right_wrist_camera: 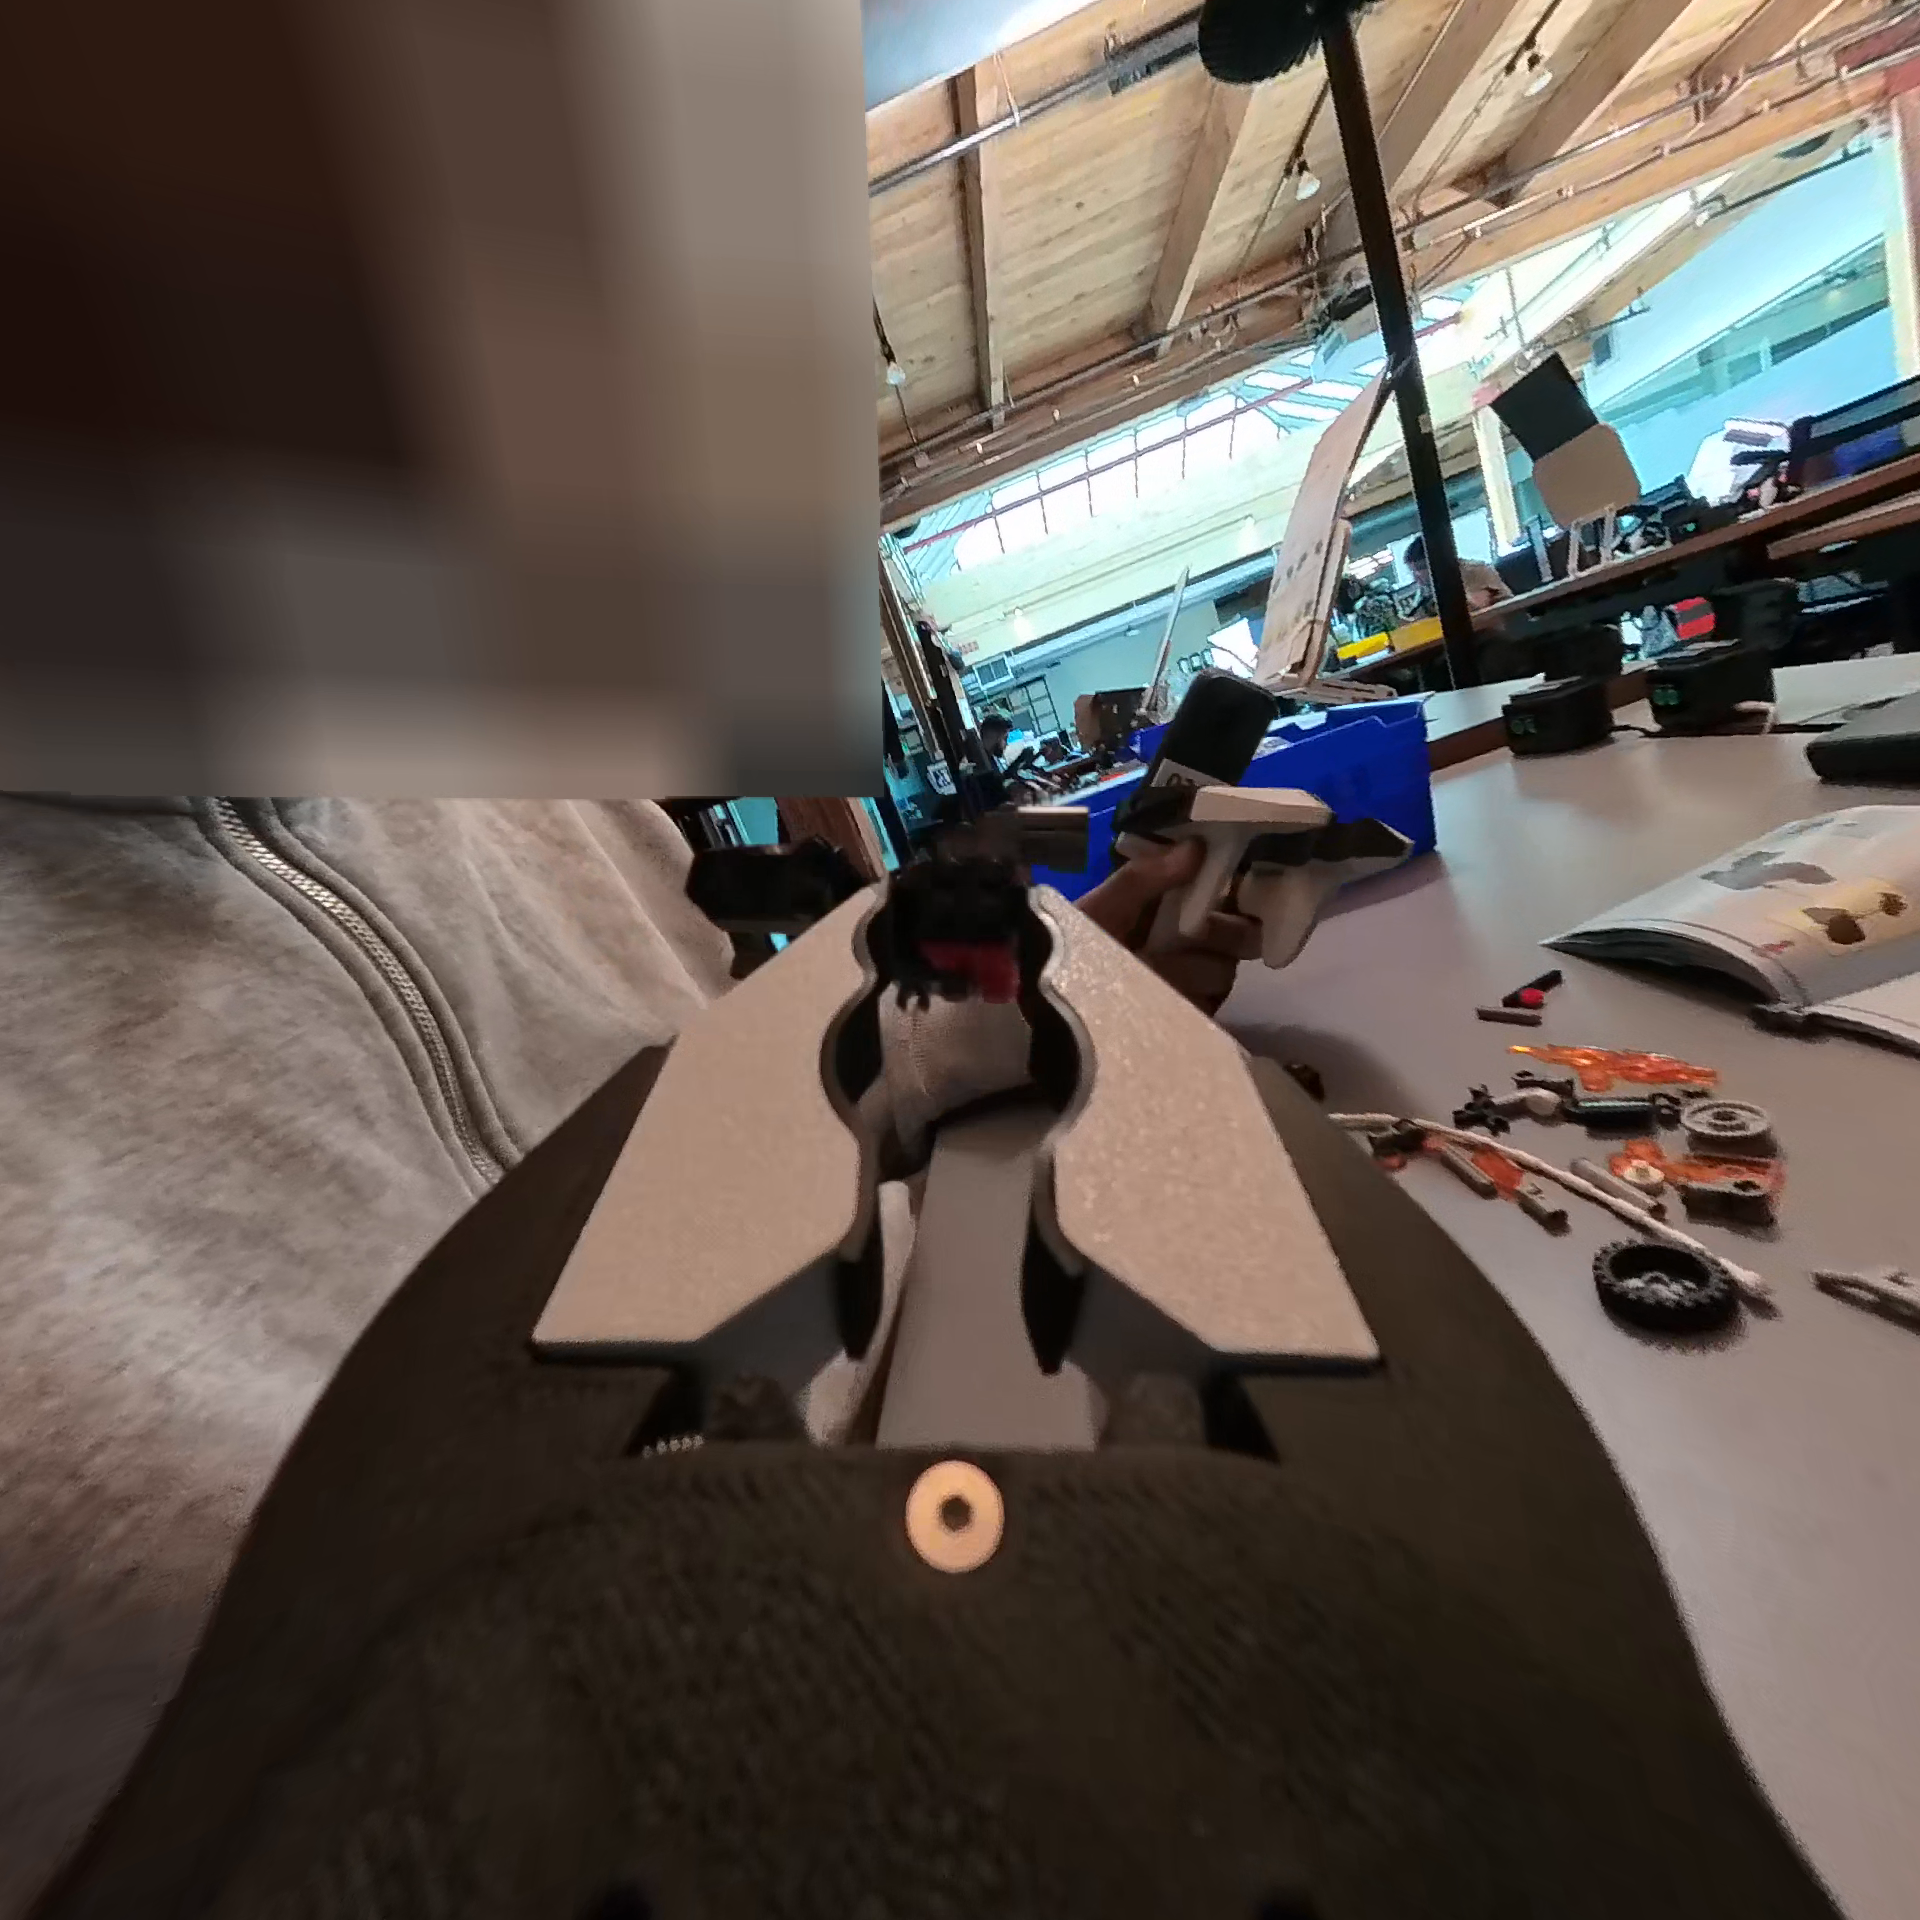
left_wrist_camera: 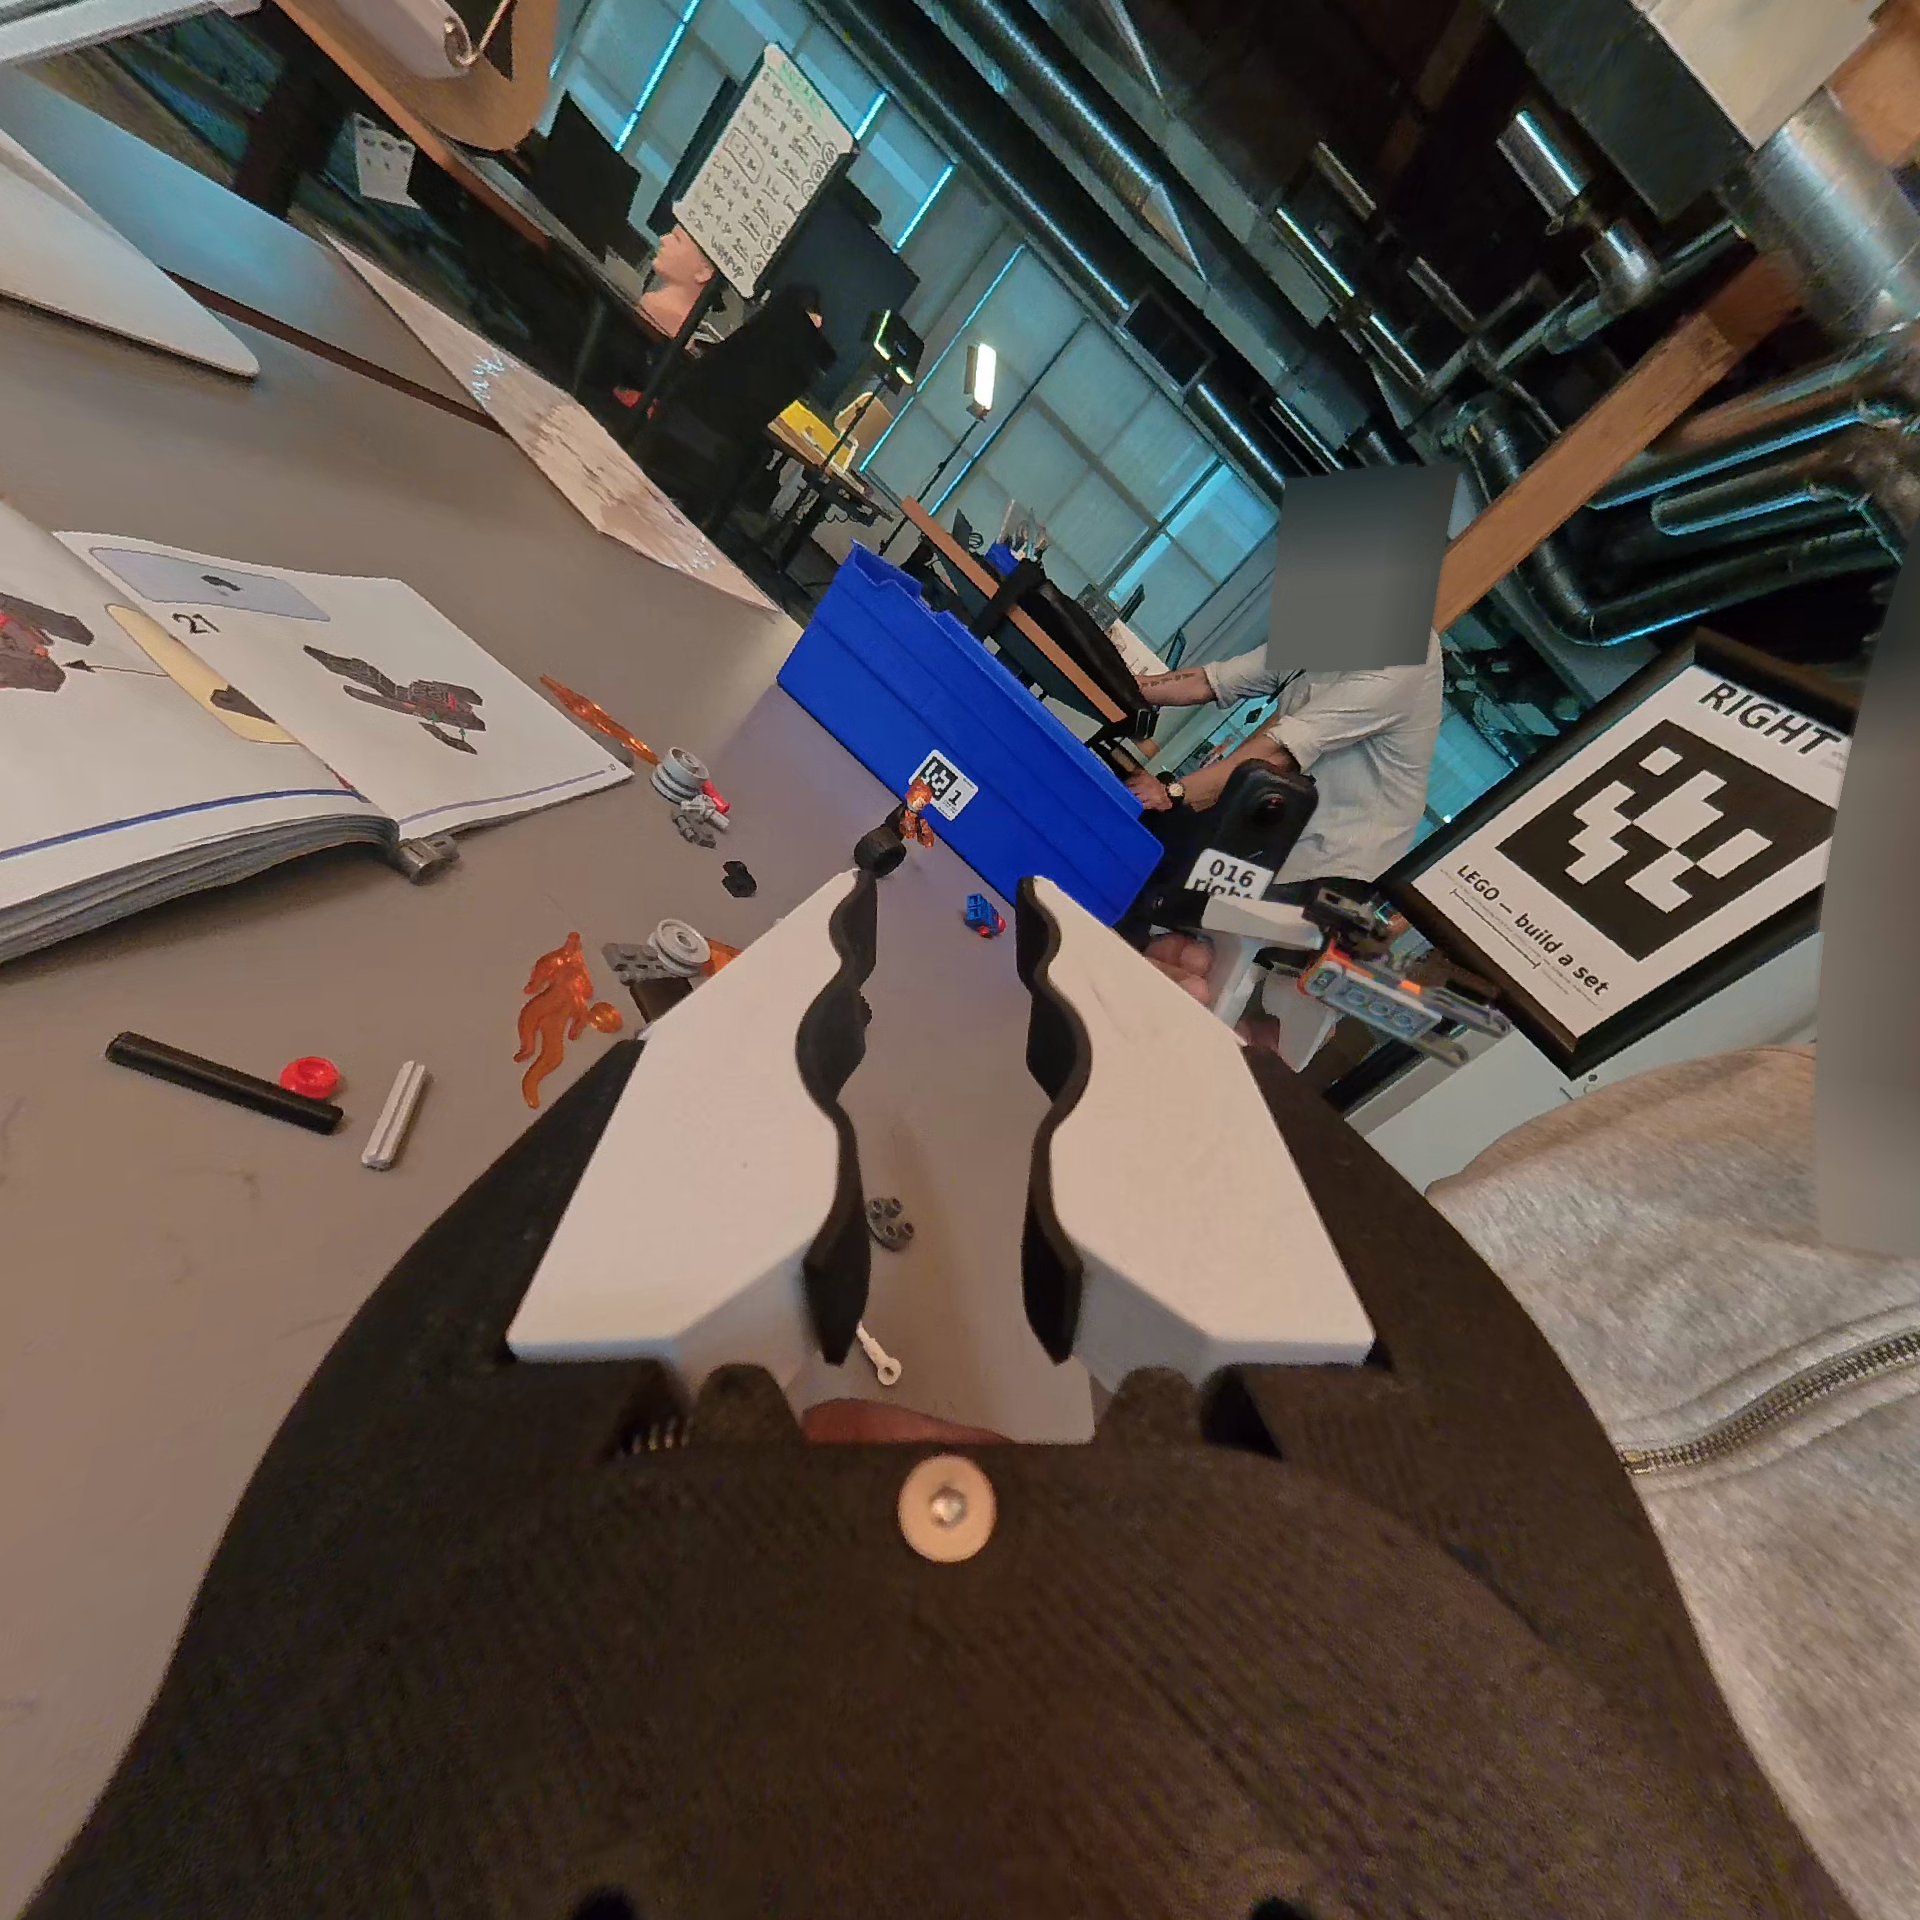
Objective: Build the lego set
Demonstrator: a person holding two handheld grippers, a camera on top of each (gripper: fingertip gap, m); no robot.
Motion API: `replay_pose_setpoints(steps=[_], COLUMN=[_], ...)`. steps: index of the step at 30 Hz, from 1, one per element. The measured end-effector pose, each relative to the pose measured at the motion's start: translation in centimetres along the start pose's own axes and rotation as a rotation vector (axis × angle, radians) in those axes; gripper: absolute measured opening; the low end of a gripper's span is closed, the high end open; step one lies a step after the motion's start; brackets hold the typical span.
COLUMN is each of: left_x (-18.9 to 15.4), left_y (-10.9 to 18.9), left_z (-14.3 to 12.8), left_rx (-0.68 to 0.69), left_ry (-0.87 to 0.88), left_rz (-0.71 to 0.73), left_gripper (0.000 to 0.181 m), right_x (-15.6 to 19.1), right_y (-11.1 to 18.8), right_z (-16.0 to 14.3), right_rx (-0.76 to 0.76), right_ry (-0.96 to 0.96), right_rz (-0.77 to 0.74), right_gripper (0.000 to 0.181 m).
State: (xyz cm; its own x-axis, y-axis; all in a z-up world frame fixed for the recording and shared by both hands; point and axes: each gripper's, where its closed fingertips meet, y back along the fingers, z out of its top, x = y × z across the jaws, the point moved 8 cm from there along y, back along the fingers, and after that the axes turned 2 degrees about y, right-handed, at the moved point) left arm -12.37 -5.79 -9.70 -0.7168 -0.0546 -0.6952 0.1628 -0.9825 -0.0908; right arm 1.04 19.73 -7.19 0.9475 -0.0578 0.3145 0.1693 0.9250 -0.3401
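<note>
My left gripper (left_wrist_camera: 945, 888) is open and empty, held low over the grey table (left_wrist_camera: 312, 1299). A black tyre (left_wrist_camera: 881, 854), an orange minifigure (left_wrist_camera: 916, 812) and a small blue piece (left_wrist_camera: 982, 916) lie just past its tips. A grey round piece (left_wrist_camera: 888, 1221) lies between its fingers on the table. My right gripper (right_wrist_camera: 956, 925) is shut on a black and red lego assembly (right_wrist_camera: 951, 951), held up in front of a grey zipped sweater (right_wrist_camera: 260, 1039). The assembly (left_wrist_camera: 1382, 997) also shows at the right of the left wrist view.
An open instruction booklet (left_wrist_camera: 260, 727) lies at the left. Loose parts lie about: orange flame (left_wrist_camera: 556, 1003), black axle (left_wrist_camera: 223, 1081), red stud (left_wrist_camera: 309, 1075), grey wheels (left_wrist_camera: 681, 774), another tyre (right_wrist_camera: 1662, 1288). A blue bin (left_wrist_camera: 966, 727) stands at the table's far edge. Spacing between my two grippers at the tips: around 20 cm.
</note>
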Motion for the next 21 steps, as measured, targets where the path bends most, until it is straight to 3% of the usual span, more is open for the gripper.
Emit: replay_pose_setpoints(steps=[21], left_x=[0.12], left_y=[0.0], left_z=[0.0], left_rx=[0.002], left_ry=[0.004], left_rz=[0.004], left_gripper=[0.024], right_x=[0.17], right_y=[-0.54], right_z=[-0.51], right_rx=[0.064], right_ry=[0.061], right_rz=[-0.068], right_gripper=[0.022])
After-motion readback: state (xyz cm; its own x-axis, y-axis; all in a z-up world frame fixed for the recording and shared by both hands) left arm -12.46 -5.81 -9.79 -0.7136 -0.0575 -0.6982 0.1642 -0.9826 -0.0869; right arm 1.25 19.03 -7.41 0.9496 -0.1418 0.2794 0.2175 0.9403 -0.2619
